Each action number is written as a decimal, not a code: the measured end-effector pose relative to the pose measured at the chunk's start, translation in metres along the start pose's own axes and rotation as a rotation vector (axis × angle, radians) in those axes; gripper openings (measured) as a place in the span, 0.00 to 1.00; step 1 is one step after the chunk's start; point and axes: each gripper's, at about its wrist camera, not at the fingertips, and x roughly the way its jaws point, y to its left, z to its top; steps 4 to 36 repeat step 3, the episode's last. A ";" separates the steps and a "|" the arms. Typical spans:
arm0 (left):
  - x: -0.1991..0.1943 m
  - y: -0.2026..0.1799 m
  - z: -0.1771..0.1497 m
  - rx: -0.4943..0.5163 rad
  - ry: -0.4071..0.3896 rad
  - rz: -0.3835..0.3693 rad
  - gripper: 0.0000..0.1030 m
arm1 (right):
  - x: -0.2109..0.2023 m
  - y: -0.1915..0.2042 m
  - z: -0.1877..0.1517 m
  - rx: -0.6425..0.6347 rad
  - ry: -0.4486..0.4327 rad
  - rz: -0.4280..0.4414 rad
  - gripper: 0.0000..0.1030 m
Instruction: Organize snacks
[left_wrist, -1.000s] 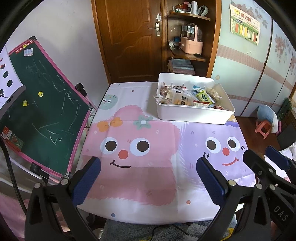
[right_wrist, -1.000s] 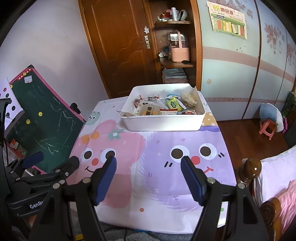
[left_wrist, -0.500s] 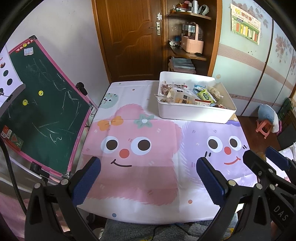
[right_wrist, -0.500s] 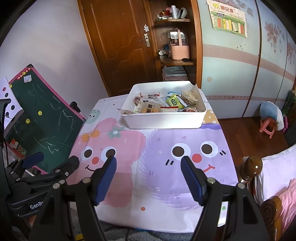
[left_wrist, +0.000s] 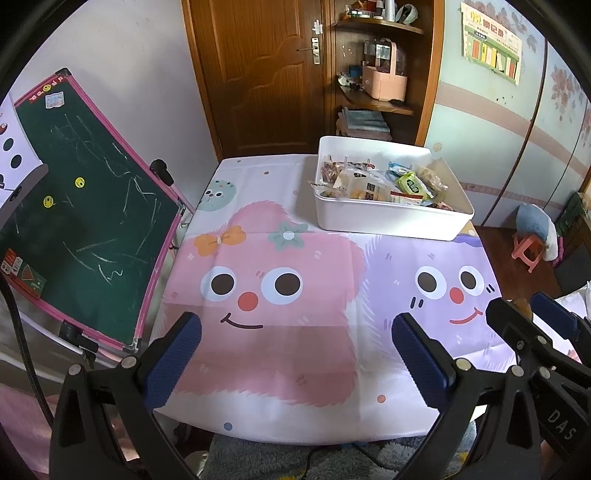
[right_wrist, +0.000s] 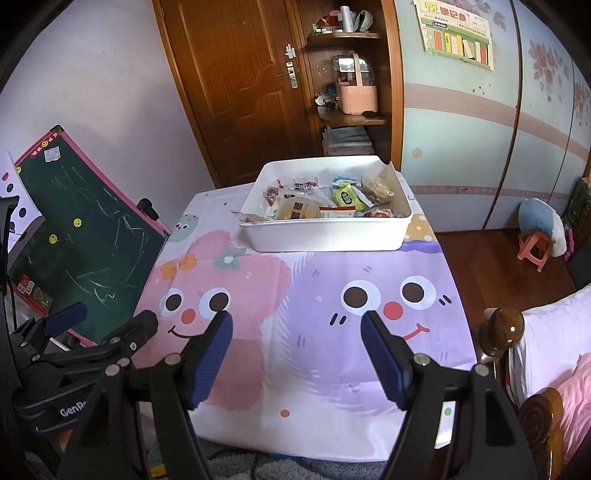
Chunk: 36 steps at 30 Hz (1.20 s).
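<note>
At table's far edge, white bin of snacks sits long axis crosswise, well ahead of both spread, empty grippers; right gripper faces it squarer than left gripper.

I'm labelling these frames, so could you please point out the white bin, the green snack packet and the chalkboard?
white bin (right_wrist: 325, 236): right wrist view, near wall.
green snack packet (right_wrist: 345, 196): right wrist view, printed face.
chalkboard (left_wrist: 85, 236): left wrist view, green surface.
</note>
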 end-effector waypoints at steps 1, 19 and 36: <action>0.001 0.000 0.001 0.002 0.004 0.000 0.99 | 0.000 0.000 -0.001 -0.001 0.000 -0.001 0.70; 0.002 0.000 0.001 0.004 0.009 -0.001 0.99 | 0.000 0.000 0.000 0.001 0.001 0.000 0.70; 0.002 0.000 0.001 0.004 0.009 -0.001 0.99 | 0.000 0.000 0.000 0.001 0.001 0.000 0.70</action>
